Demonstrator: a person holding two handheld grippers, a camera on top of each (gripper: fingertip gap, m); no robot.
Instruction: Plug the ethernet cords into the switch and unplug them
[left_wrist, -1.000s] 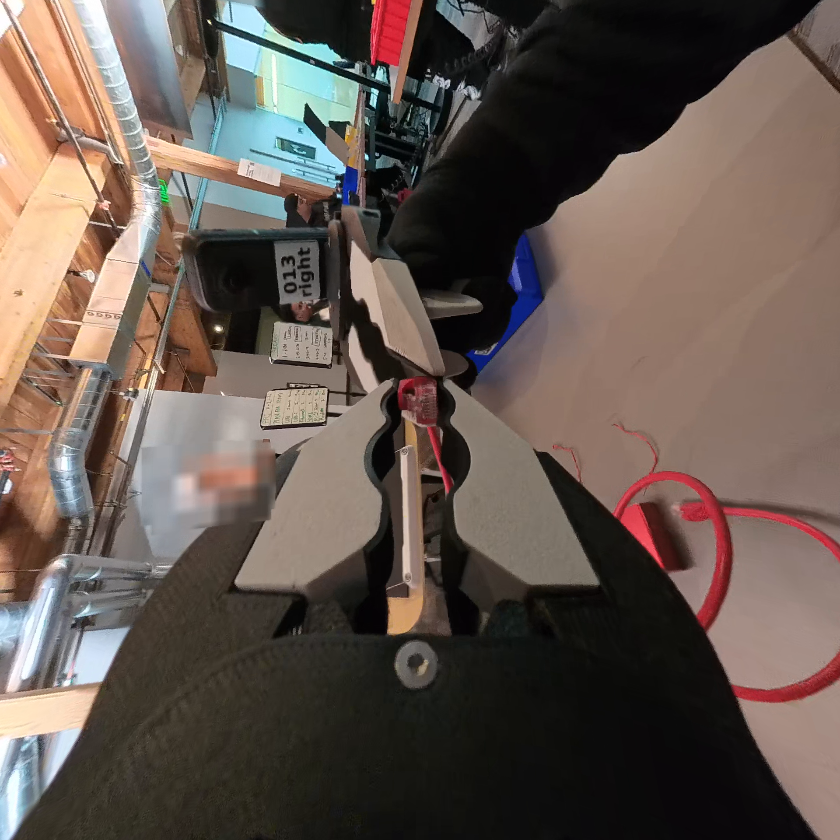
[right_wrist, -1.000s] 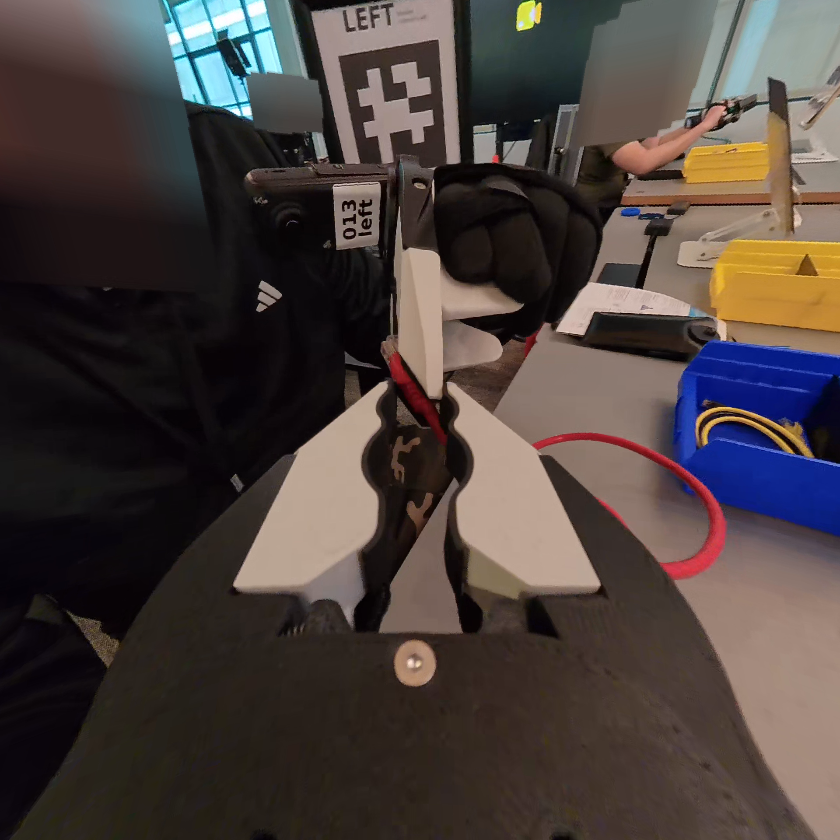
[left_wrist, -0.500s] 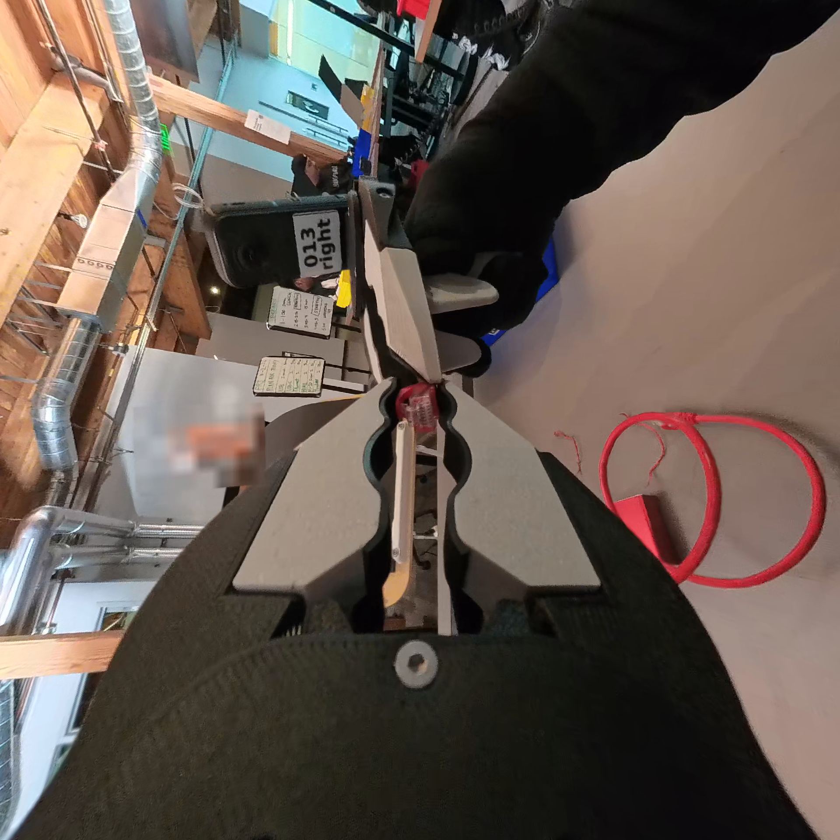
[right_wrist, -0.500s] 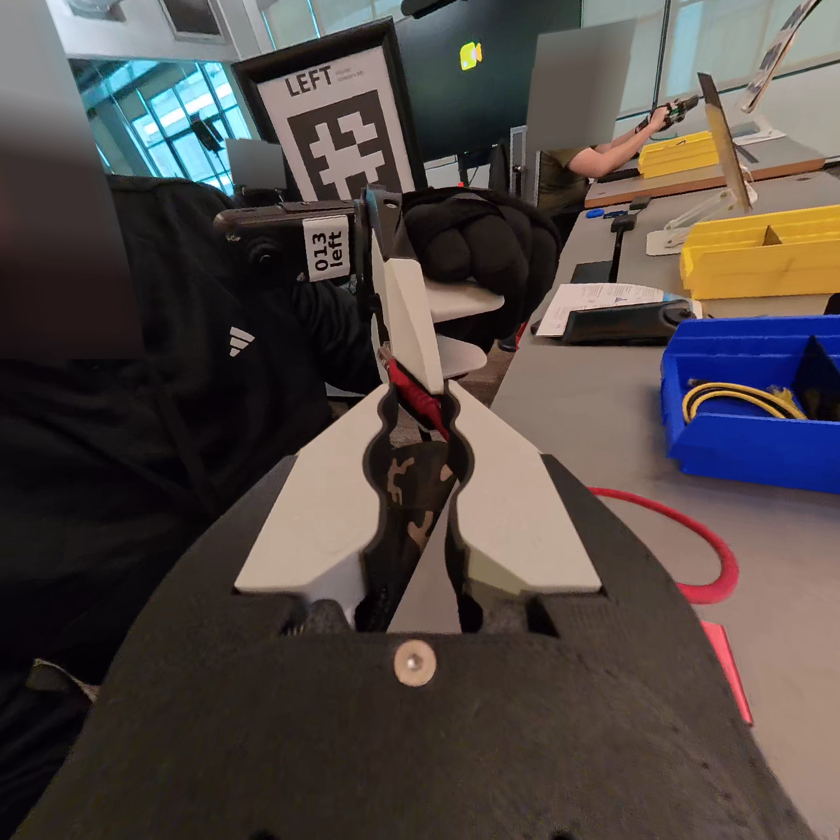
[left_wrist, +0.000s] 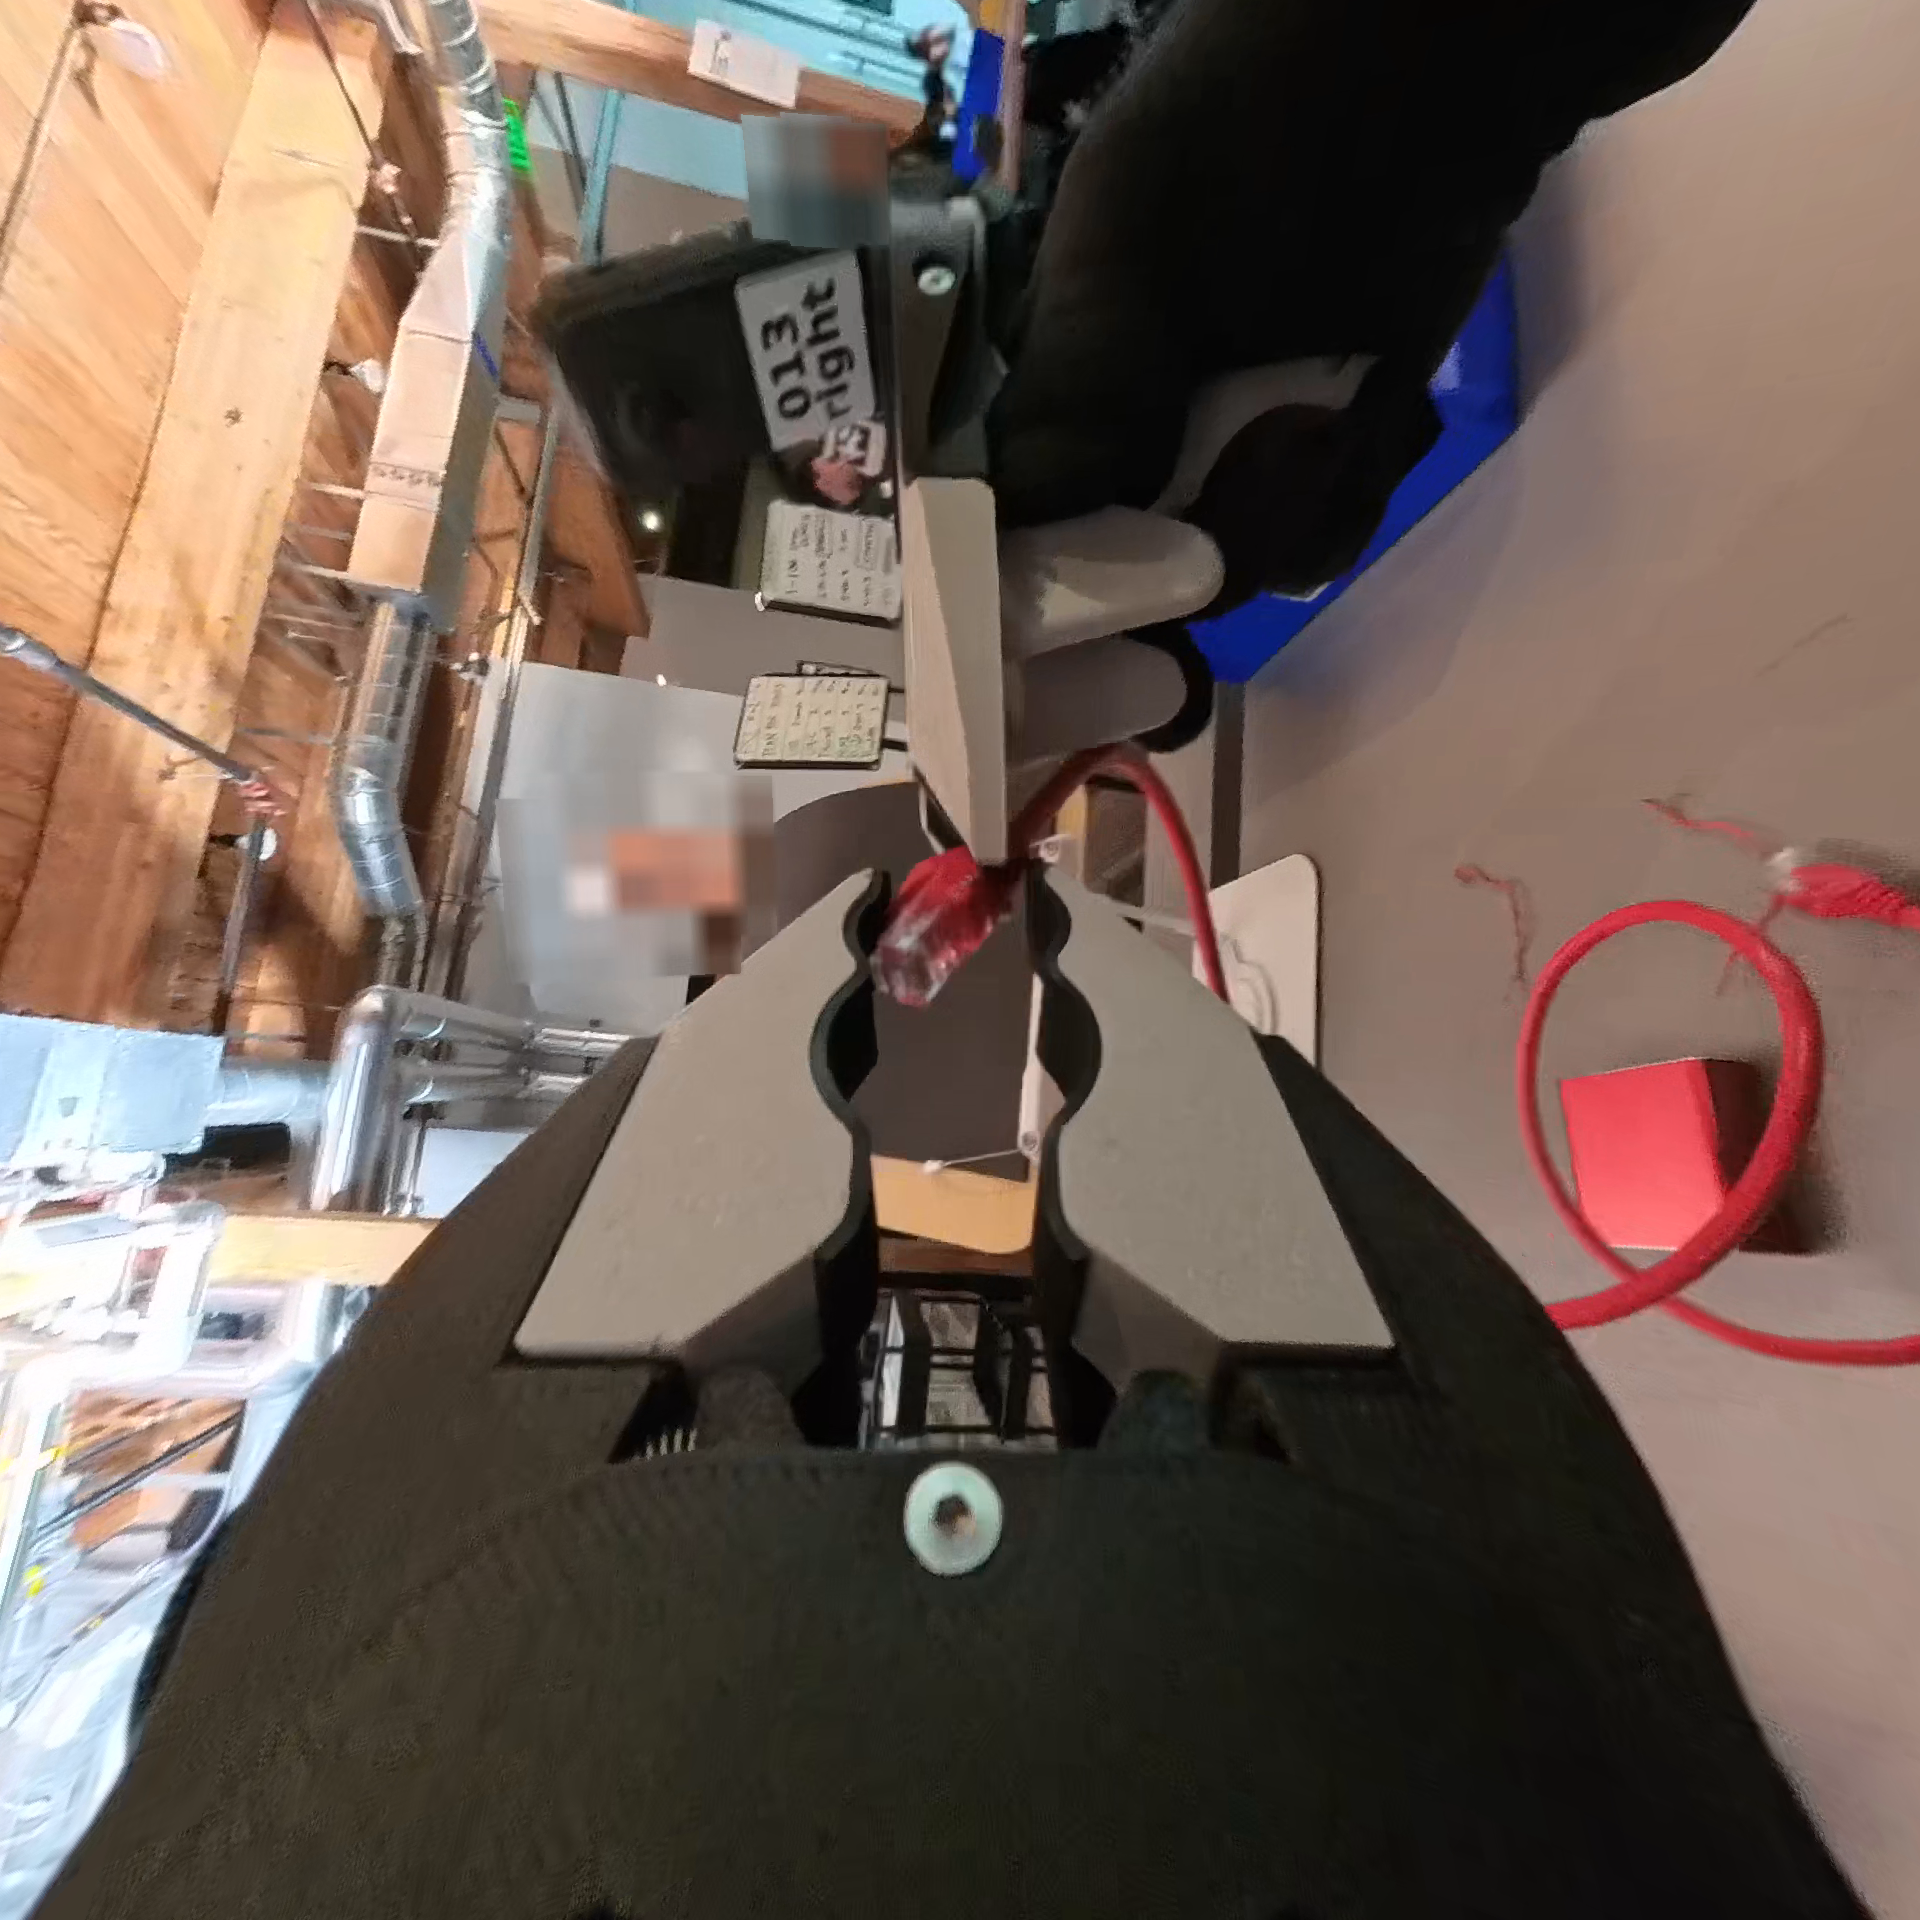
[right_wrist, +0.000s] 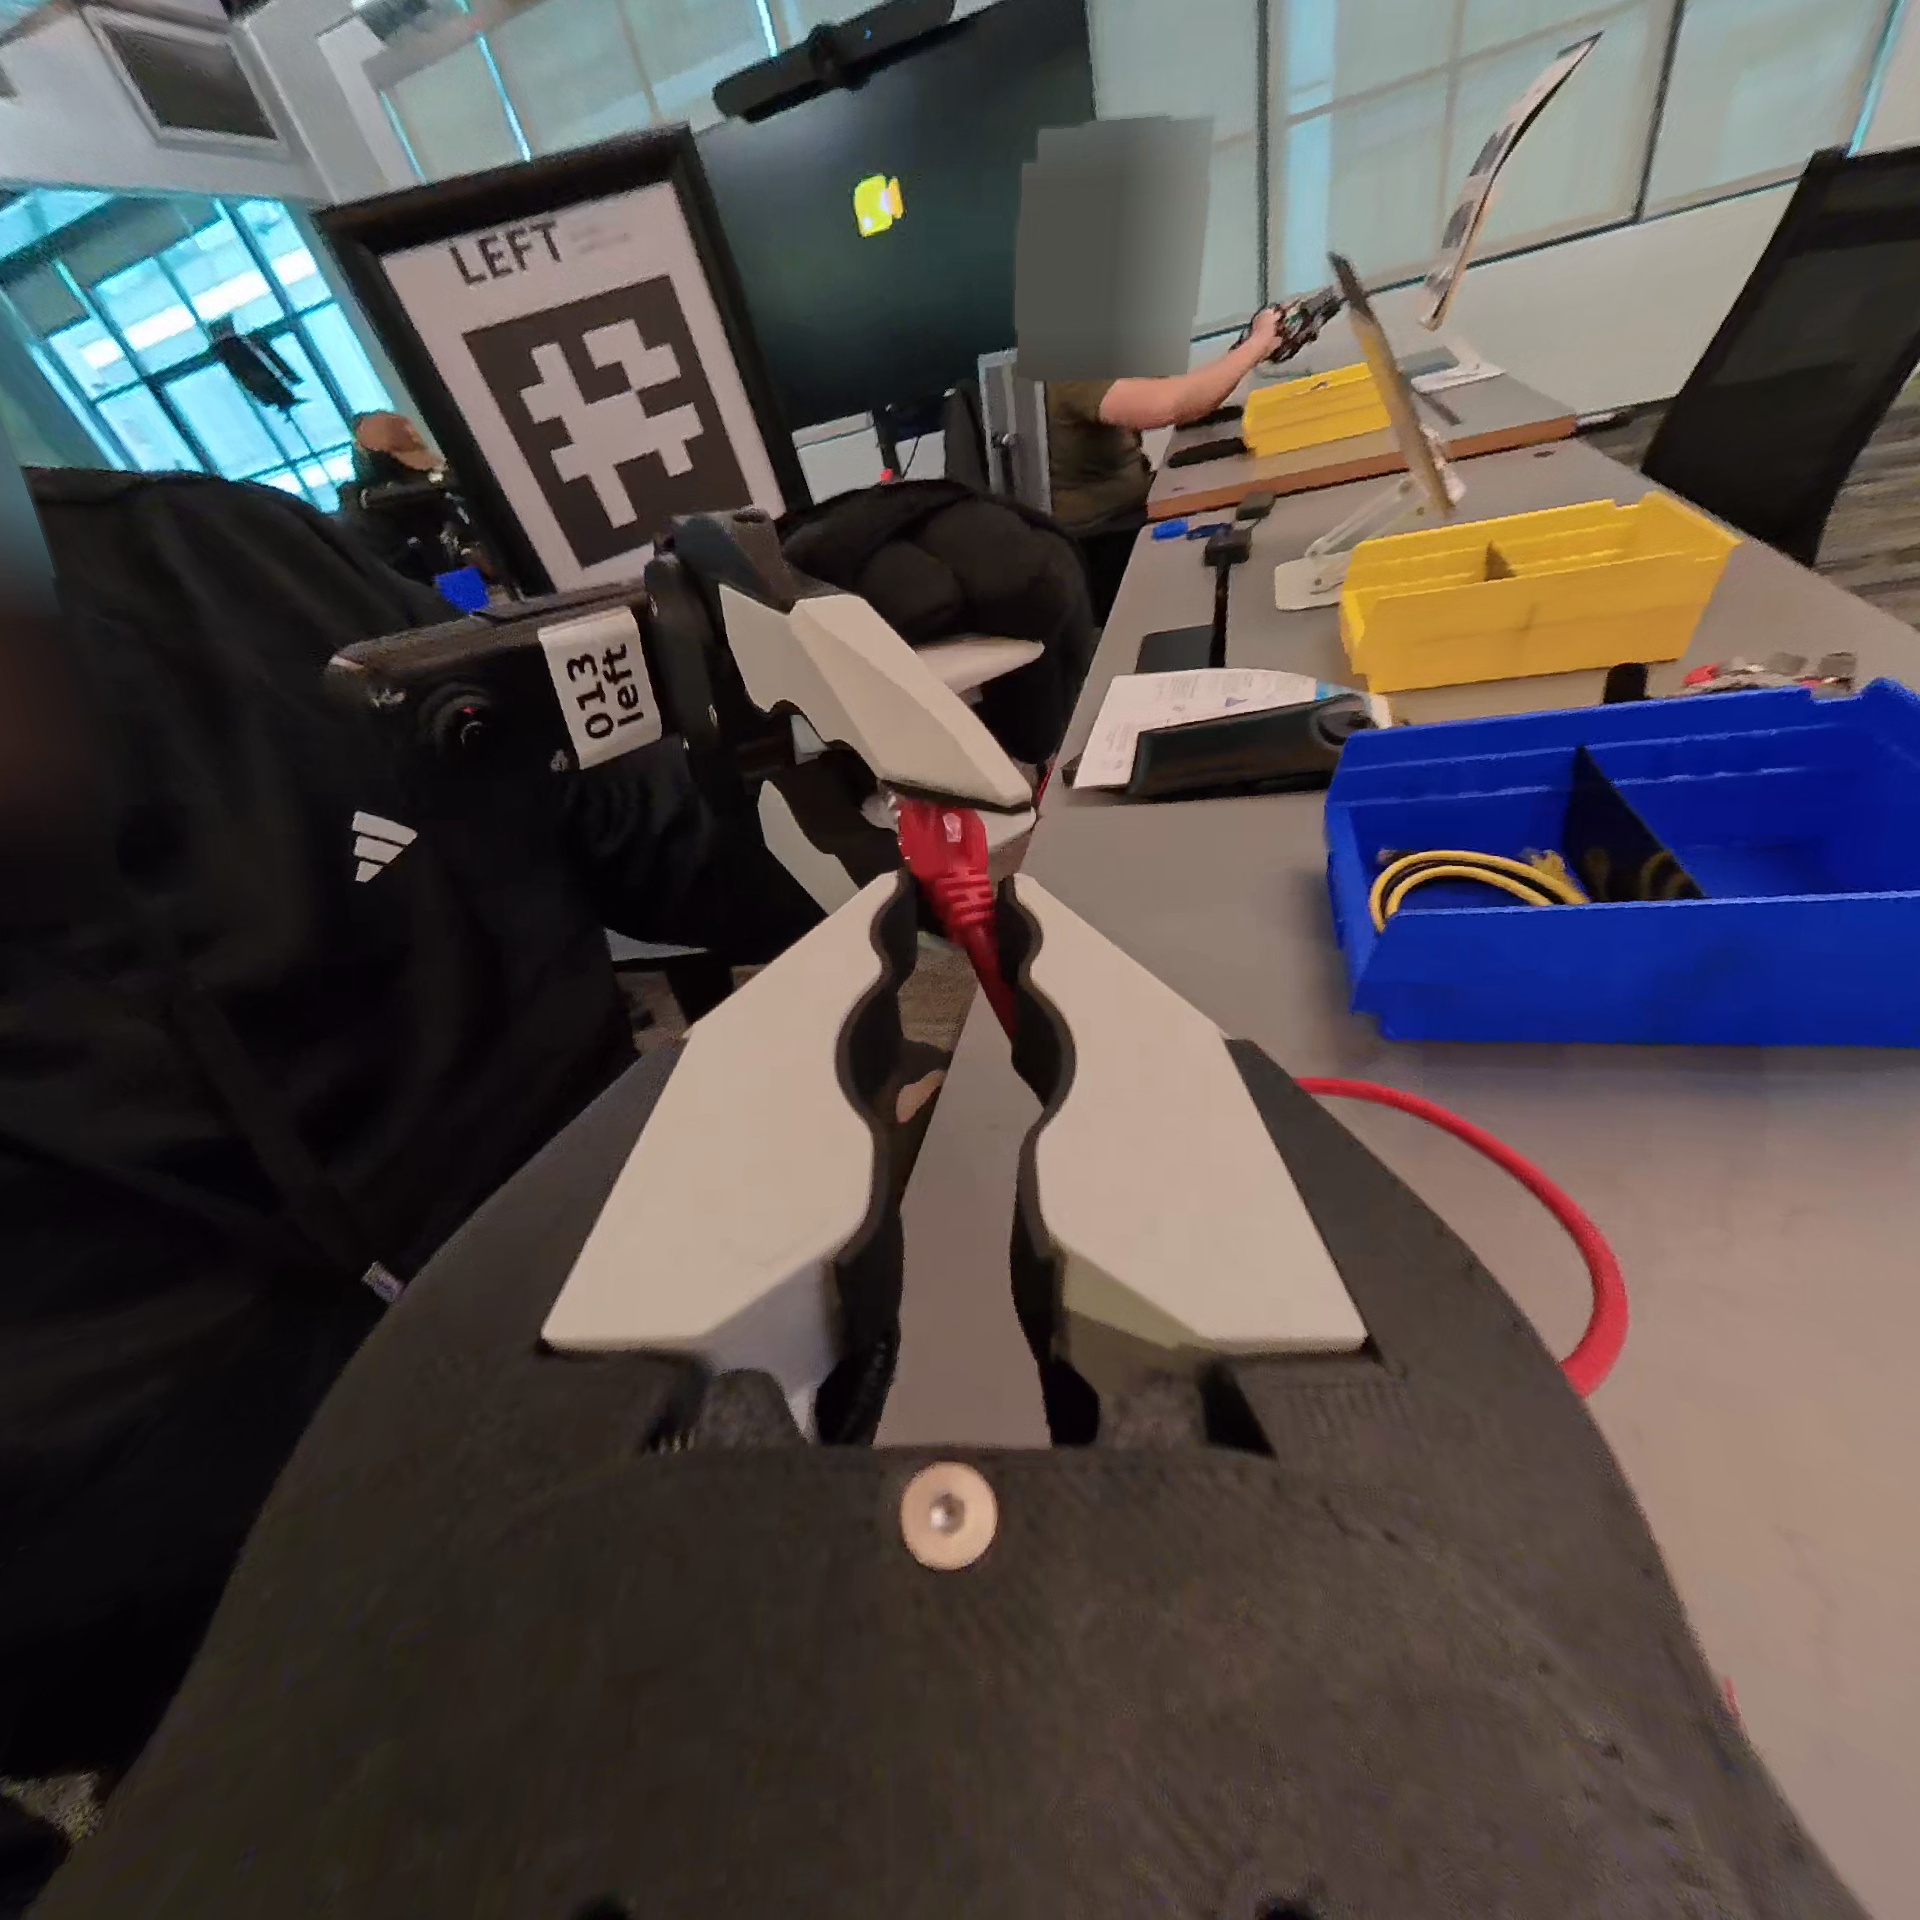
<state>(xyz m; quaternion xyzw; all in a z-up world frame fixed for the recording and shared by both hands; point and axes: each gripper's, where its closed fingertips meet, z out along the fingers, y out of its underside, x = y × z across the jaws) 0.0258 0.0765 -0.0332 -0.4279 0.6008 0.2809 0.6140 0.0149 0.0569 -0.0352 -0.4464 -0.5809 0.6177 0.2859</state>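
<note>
Red network cord (left_wrist: 1065, 792) held between two hand-held grippers above a grey worktop (left_wrist: 1558, 623).
Left wrist view: the left gripper (left_wrist: 954, 883) jaws are spread, with the cord's plug (left_wrist: 930, 930) between their tips. Right wrist view: the right gripper (right_wrist: 956, 883) jaws are seen pinching the cord just behind the plug.

Left tool (left_wrist: 956, 904) spread; right tool (right_wrist: 961, 894) pinched — tips meeting.
</note>
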